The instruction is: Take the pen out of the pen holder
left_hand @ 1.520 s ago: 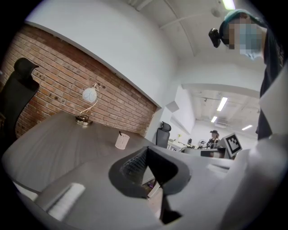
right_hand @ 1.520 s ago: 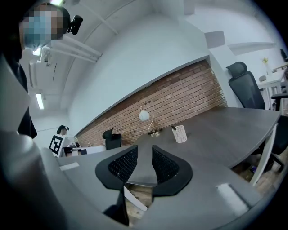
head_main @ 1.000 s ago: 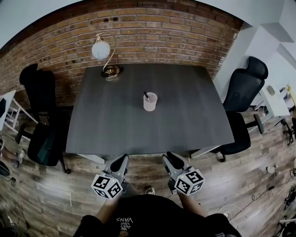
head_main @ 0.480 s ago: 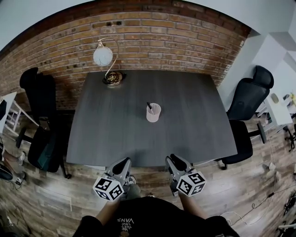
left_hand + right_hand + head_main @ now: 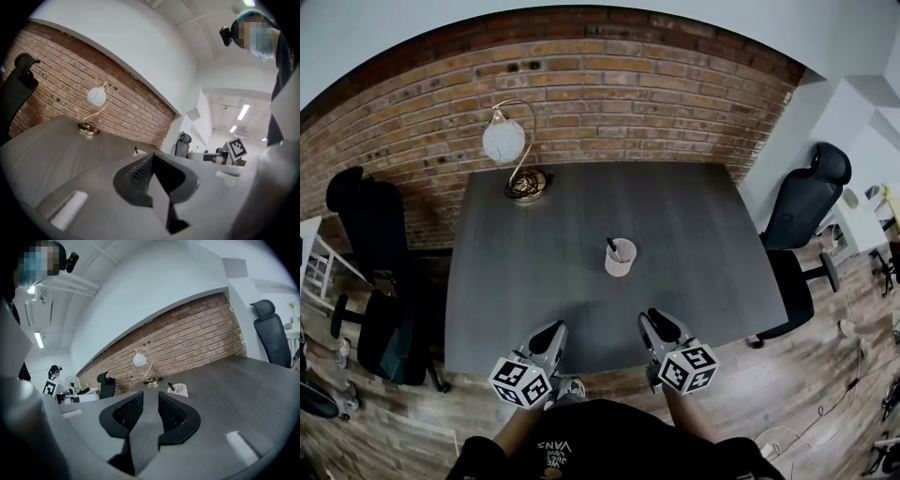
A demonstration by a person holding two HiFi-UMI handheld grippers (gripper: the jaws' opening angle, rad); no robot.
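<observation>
A white pen holder stands near the middle of the dark grey table, with one dark pen leaning out of it. Both grippers hover side by side over the table's near edge, well short of the holder. My left gripper is shut and holds nothing. My right gripper is likewise shut and holds nothing. In the right gripper view the pen holder and pen sit ahead, just right of the right gripper. In the left gripper view the pen holder only peeks over the left gripper.
A globe desk lamp with a brass base stands at the table's far left corner, against the brick wall. Black office chairs stand to the left and to the right of the table. The floor is wood.
The view has moved closer to the table. Both grippers have come forward from over the floor to the table's near edge. The pen holder has stayed in place.
</observation>
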